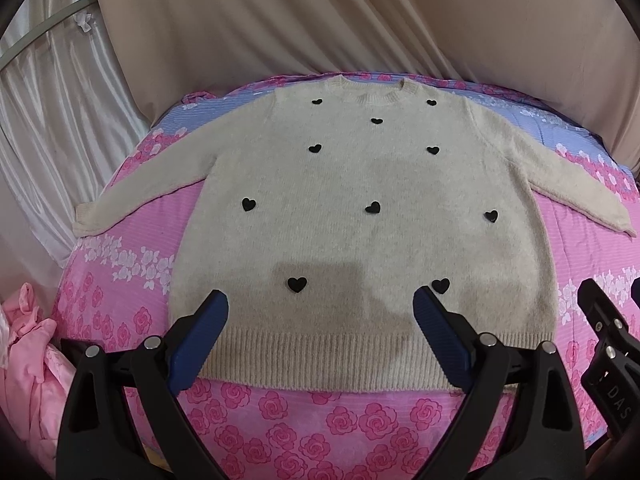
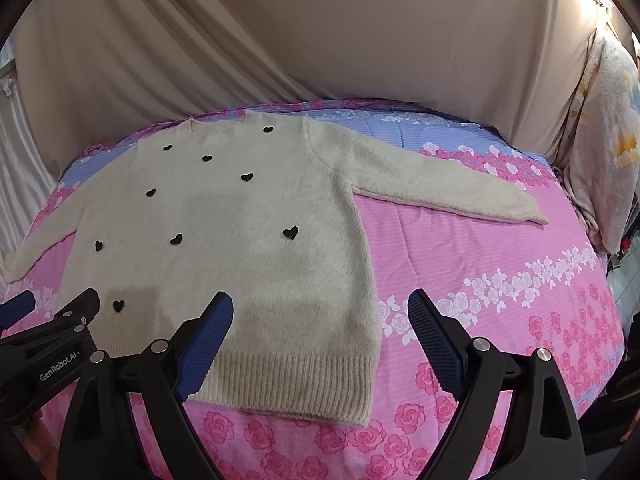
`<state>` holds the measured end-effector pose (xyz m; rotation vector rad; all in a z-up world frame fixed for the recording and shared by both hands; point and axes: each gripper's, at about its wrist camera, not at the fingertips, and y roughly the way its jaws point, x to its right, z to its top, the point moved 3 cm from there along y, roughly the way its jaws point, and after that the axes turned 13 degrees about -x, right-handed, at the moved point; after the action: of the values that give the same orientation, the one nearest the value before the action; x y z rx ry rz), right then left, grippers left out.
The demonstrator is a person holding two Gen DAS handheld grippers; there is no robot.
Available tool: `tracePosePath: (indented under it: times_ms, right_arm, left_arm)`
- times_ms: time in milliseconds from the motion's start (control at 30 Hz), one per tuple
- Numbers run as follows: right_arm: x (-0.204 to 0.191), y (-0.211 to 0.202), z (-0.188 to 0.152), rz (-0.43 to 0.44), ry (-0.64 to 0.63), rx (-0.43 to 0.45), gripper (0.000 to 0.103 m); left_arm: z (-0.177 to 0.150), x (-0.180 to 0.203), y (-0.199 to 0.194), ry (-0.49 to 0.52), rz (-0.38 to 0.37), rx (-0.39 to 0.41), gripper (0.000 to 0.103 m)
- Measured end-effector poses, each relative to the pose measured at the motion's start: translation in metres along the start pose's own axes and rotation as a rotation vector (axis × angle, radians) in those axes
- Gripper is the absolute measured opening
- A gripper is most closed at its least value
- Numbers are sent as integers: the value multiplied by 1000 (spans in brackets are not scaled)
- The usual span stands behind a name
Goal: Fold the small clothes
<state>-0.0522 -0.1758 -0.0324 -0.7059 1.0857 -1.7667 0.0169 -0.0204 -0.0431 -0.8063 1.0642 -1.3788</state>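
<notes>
A cream knitted sweater [image 1: 360, 216] scattered with small black hearts [image 1: 373, 207] is laid flat, front up, on a bed covered by a pink and blue rose-printed bedspread [image 1: 320, 420], with the neckline [image 1: 372, 90] at the far side and the ribbed hem [image 1: 328, 356] at the near edge. Both sleeves are spread outward, the left sleeve [image 1: 144, 196] toward the left and the right sleeve [image 2: 448, 184] stretched well out to the right, so no fold is judged to have been made yet. The fabric looks fluffy, soft and light; it is expected to drape and sag when lifted, to cling slightly to the bedspread, and to be in no danger of breakage, though the loose pile could be snagged by a rough pinch. Hold is best taken at firm edges: a sleeve cuff, a shoulder seam, or the corners of the ribbed hem, where the knit is denser and less likely to stretch. The left gripper [image 1: 320, 310] is held above the near middle of the hem with its blue pads [image 1: 200, 344] spread wide and nothing between them. The right gripper [image 2: 320, 312] is likewise held wide apart and empty, over the near right corner of the hem, one finger above the knit and the other above bare bedspread. A beige draped cloth [image 1: 320, 12] is seen behind the bed, a pink bundle of fabric [image 1: 28, 360] at the near left, and a pale printed cloth [image 2: 604, 136] hangs at the far right.
</notes>
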Motion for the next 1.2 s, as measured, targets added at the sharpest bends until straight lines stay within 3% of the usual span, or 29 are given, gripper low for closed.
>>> tracePosePath:
  times_ms: [1200]
  right_arm:
    - [-1, 7, 3, -1, -10, -16, 87]
  left_arm:
    - [3, 7, 4, 8, -5, -18, 91]
